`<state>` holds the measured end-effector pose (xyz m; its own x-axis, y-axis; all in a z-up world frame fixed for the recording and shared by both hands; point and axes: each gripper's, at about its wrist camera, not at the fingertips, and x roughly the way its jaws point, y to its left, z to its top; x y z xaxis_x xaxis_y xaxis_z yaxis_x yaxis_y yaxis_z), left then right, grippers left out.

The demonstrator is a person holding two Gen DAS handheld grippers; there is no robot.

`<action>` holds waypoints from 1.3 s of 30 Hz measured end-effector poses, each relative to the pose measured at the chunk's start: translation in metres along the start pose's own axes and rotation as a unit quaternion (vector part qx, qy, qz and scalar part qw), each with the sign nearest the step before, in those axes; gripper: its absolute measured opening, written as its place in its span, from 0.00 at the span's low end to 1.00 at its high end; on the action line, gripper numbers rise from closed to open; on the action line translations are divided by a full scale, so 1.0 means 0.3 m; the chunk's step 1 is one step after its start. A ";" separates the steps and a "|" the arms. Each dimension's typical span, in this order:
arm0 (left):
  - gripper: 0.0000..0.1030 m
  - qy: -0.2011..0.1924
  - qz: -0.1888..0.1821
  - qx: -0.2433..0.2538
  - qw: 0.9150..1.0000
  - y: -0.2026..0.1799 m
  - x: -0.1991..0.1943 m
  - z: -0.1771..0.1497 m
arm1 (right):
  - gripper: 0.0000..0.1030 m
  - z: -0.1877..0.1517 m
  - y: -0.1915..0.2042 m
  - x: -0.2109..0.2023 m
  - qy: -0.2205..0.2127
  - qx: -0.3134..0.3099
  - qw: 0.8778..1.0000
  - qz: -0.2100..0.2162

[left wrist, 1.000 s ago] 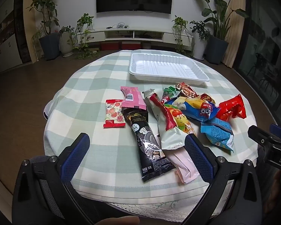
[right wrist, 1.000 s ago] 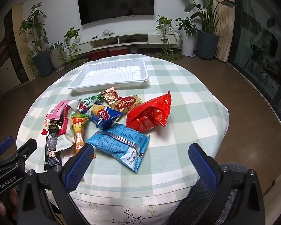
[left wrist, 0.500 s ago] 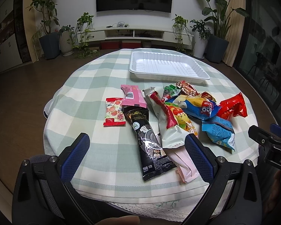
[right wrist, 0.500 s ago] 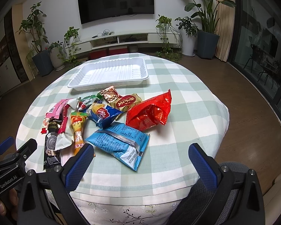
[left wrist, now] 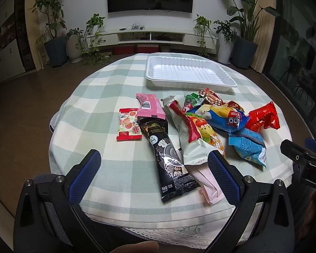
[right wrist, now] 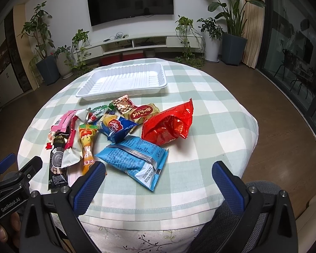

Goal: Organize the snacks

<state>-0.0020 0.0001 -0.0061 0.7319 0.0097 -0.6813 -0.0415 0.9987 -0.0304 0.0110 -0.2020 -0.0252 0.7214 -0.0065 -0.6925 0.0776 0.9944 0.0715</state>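
Several snack packets lie in a loose pile on a round table. An empty white tray (left wrist: 189,73) (right wrist: 126,81) sits behind them. Nearest my left gripper (left wrist: 153,170) lie a long black packet (left wrist: 168,158) and a white-and-red packet (left wrist: 189,139). A small red-and-white candy packet (left wrist: 129,127) and a pink packet (left wrist: 150,107) lie to the left. A light blue packet (right wrist: 134,158) lies just ahead of my right gripper (right wrist: 158,181), with a red bag (right wrist: 168,124) behind it. Both grippers hover open over the table's near edge, holding nothing.
The table wears a green-and-white checked cloth (left wrist: 99,97) with a lace hem. Beyond it are a TV wall, a low white cabinet (left wrist: 149,38) and potted plants (left wrist: 54,42). Glass doors run along the right. My other gripper (left wrist: 305,160) shows at the right edge.
Both views have risen and closed in slightly on the table. No packet has moved, and both grippers stay open.
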 end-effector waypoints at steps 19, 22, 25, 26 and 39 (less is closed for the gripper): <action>1.00 0.084 -0.097 -0.055 0.990 0.210 0.084 -0.041 | 1.00 -0.031 -0.015 0.029 -0.015 0.015 0.998 0.067; 1.00 0.081 -0.096 -0.044 0.991 0.168 0.101 -0.004 | 0.99 -0.027 -0.022 0.036 -0.016 0.022 0.997 0.078; 0.95 0.101 -0.083 -0.038 0.991 0.120 0.164 0.038 | 0.94 -0.022 -0.039 0.045 -0.013 0.032 0.996 0.087; 0.90 0.112 -0.082 -0.036 0.990 0.106 0.190 0.049 | 0.94 -0.020 -0.047 0.049 -0.010 0.034 0.995 0.090; 0.48 0.173 -0.058 0.019 0.983 0.056 0.377 0.061 | 0.86 0.003 -0.058 0.124 0.034 0.007 0.991 0.127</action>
<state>0.0926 0.0188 -0.0703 0.4557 -0.1147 -0.8827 0.0578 0.9934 -0.0992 0.0372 -0.2198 -0.0514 0.6710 0.2521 -0.6973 -0.0906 0.9613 0.2602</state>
